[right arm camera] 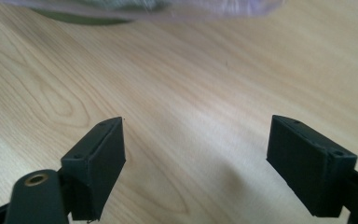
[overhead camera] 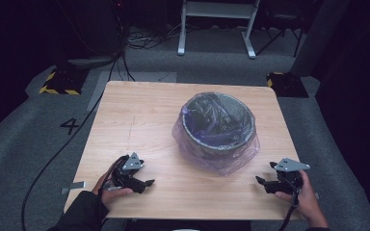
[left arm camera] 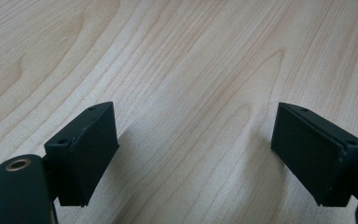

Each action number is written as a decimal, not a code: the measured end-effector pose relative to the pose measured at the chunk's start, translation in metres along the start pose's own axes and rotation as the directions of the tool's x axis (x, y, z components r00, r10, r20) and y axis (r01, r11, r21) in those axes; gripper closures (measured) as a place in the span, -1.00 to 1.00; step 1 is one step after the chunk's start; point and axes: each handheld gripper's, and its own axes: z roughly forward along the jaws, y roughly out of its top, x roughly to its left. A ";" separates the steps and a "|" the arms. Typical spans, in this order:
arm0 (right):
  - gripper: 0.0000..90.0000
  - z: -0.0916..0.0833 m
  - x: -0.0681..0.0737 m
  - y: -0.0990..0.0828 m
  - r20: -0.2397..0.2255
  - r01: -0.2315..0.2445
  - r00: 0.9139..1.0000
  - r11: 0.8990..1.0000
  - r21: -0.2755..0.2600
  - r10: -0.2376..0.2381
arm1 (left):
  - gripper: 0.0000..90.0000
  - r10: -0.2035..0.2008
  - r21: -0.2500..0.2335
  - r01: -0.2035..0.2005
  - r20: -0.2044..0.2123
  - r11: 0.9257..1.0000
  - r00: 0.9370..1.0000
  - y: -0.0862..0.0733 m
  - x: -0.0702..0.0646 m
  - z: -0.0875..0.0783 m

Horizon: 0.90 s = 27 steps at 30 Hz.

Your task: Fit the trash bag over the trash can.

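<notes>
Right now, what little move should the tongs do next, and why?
Probably the right tongs should slide forward toward the loose edge of the plastic bag that lines the bin. Both tongs are open with nothing between their jaws and sit low over the table. The left tongs sit farther from the bag, whose edge lies just ahead in the right gripper view.

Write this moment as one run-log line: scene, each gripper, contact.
scene: bin lined with plastic bag on table | left gripper: jaws open, empty | right gripper: jaws open, empty | contact: none
</notes>
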 end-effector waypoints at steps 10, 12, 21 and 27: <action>-0.56 0.002 -0.012 -0.025 0.005 -0.142 0.990 0.989 -0.028 0.143 | -0.69 0.000 0.000 0.000 0.001 1.000 1.000 0.000 0.000 0.000; -0.56 0.001 -0.012 -0.026 0.017 -0.150 0.988 0.988 -0.028 0.150 | -0.69 0.002 0.001 -0.002 0.002 1.000 1.000 0.000 0.000 0.000; -0.59 0.001 -0.012 -0.026 0.024 -0.152 0.988 0.988 -0.025 0.152 | -0.69 0.006 0.000 -0.006 0.007 1.000 1.000 0.000 0.000 0.000; -0.59 0.001 -0.012 -0.026 0.024 -0.152 0.988 0.988 -0.024 0.152 | -0.69 0.004 0.001 -0.004 0.007 1.000 1.000 0.000 0.000 0.000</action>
